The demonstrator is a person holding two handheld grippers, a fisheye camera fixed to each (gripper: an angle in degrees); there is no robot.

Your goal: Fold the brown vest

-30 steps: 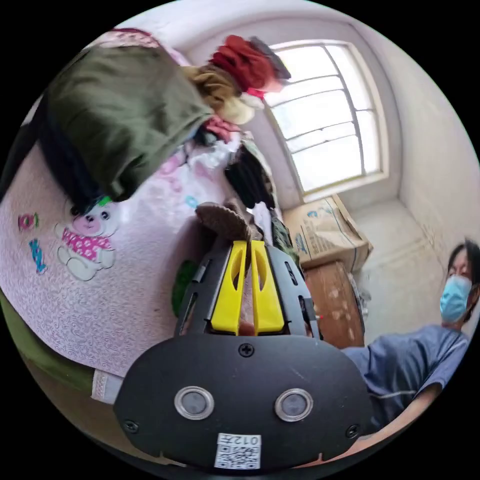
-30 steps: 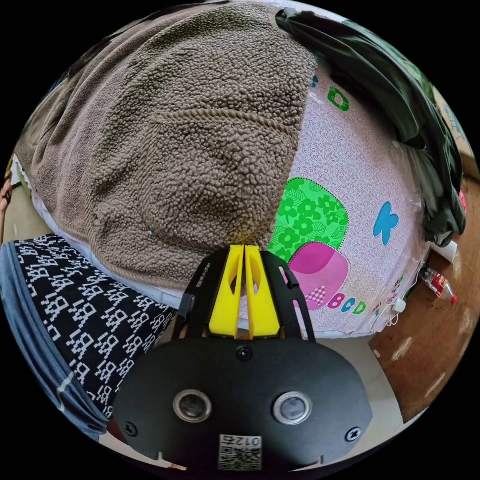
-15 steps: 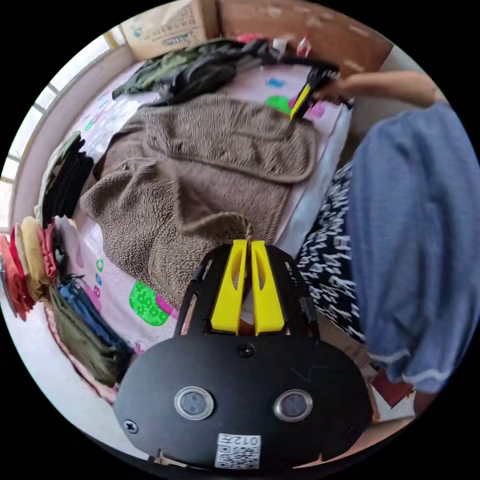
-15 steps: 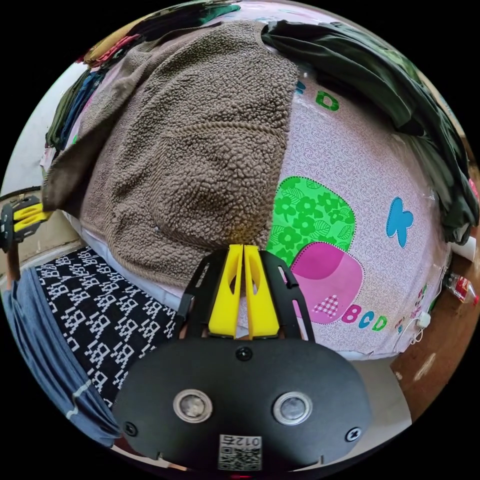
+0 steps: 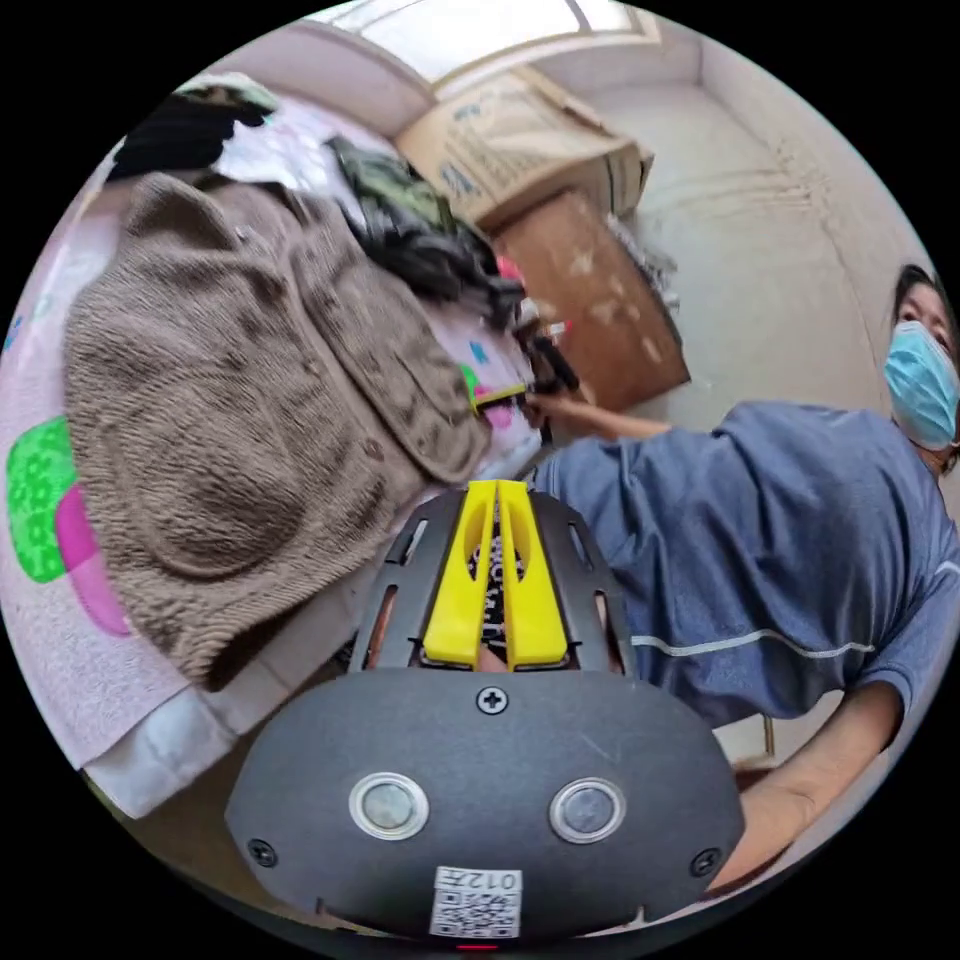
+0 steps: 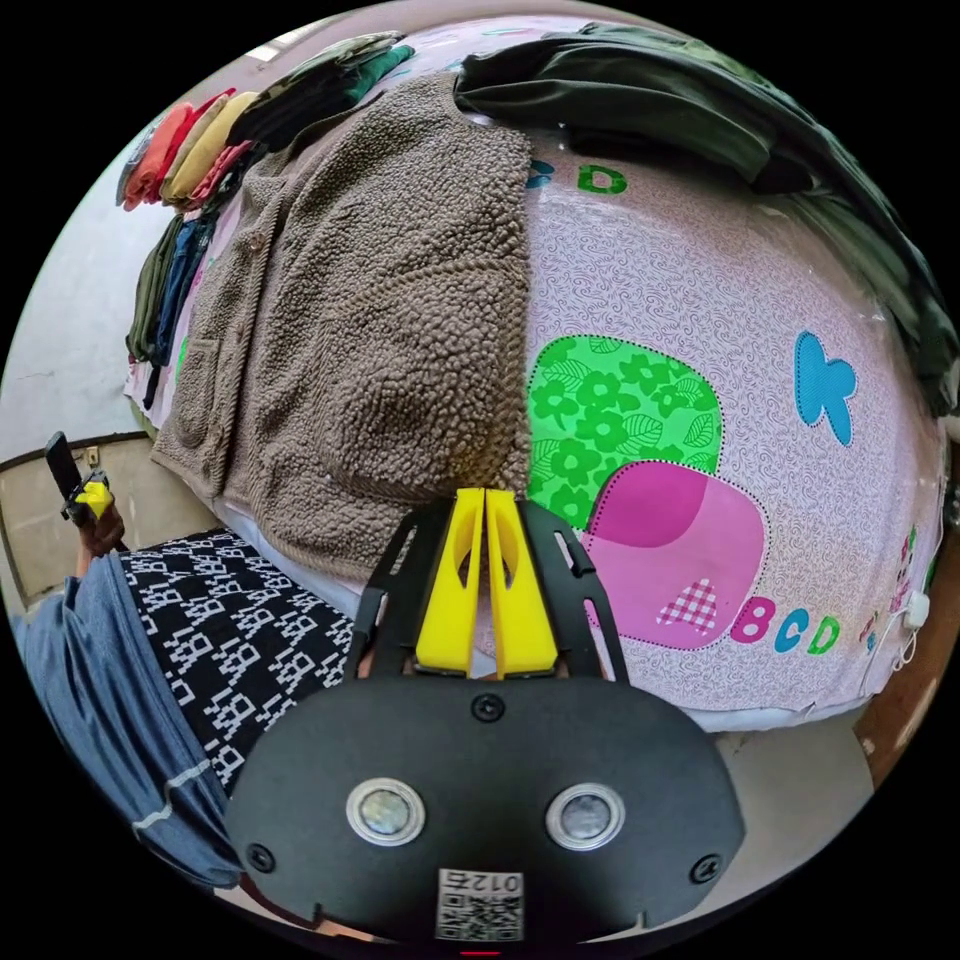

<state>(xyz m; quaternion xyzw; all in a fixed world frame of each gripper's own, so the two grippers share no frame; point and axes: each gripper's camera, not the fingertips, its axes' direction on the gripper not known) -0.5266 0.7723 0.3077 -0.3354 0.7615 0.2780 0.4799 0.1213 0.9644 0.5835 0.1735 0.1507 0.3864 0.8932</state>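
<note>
You have let the vest edge go from your left gripper (image 5: pixel 497 488), jaws together and clear of the bed, while your right gripper (image 6: pixel 485 495) closes at the brown vest (image 6: pixel 380 320) lying folded on the bedsheet (image 6: pixel 700 330).

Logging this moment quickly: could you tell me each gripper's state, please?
Left gripper: shut, holding nothing.
Right gripper: shut at the brown vest's edge; grip cannot be told.
</note>
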